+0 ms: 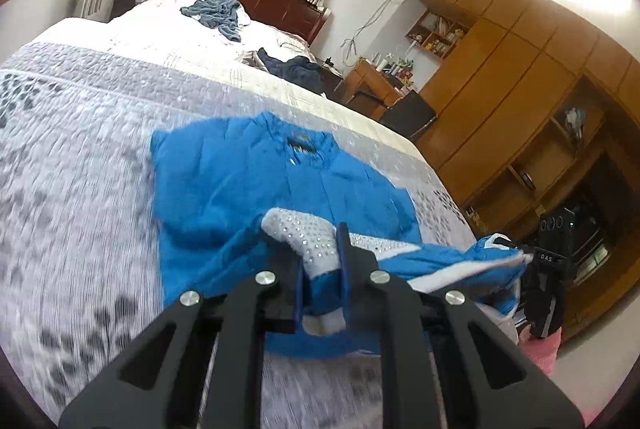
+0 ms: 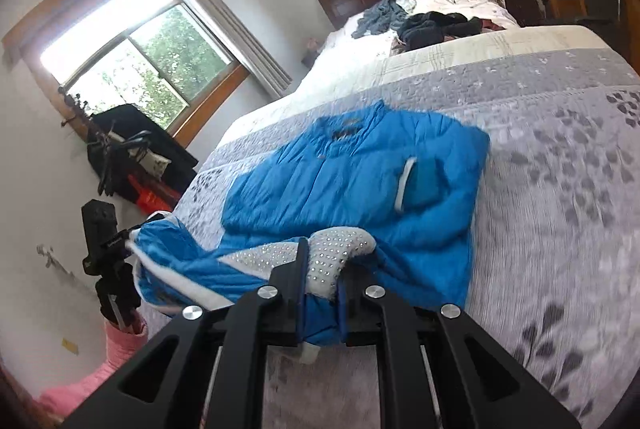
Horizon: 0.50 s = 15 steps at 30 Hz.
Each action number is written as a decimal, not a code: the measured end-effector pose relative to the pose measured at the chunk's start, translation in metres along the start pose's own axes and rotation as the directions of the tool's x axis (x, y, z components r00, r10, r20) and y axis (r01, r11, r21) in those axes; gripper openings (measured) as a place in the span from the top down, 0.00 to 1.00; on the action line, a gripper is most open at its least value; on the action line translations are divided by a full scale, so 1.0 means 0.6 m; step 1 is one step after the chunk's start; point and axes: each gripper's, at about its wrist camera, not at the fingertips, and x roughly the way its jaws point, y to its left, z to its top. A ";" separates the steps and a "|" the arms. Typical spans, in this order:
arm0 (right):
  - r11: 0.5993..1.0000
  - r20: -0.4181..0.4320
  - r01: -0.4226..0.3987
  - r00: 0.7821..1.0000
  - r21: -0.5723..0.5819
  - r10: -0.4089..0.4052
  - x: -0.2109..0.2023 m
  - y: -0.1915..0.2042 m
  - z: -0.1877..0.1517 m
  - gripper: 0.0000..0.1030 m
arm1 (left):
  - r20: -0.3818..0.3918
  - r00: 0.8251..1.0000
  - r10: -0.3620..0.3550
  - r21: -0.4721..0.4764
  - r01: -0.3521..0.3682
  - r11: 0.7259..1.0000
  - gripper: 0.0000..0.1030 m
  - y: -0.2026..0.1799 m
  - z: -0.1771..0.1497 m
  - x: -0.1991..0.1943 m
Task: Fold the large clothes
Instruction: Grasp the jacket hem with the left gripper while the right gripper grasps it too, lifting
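A bright blue padded jacket (image 1: 248, 181) lies front up on the grey patterned quilt (image 1: 80, 189), collar toward the headboard. My left gripper (image 1: 320, 257) is shut on its near hem, at a grey studded panel (image 1: 304, 233). The hem is lifted and stretches right to my right gripper (image 1: 520, 253), which also pinches it. In the right wrist view the jacket (image 2: 360, 181) lies the same way. There my right gripper (image 2: 322, 269) is shut on blue fabric beside a studded panel (image 2: 340, 249), and my left gripper (image 2: 128, 237) holds the hem's far end off the bed edge.
Crumpled clothes lie near the headboard: a grey-blue one (image 1: 216, 13) and a dark one (image 1: 296, 69). A wooden wardrobe (image 1: 520, 69) and a desk with a chair (image 1: 408, 113) stand right of the bed. A dark rack (image 2: 132, 157) stands under the window. A pink sleeve (image 2: 124, 345) shows.
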 end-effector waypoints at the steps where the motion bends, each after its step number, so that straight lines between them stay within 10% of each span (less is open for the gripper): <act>1: 1.000 -0.005 0.005 1.000 0.009 -0.005 0.011 -0.007 0.016 0.89 | -0.004 1.000 0.000 -0.008 0.000 1.000 0.88 0.006 0.011 0.011; 15: 0.979 -0.138 0.099 0.988 0.177 -0.075 0.211 -0.141 0.165 0.89 | -0.133 0.986 0.103 -0.128 -0.120 0.984 0.87 0.129 0.143 0.238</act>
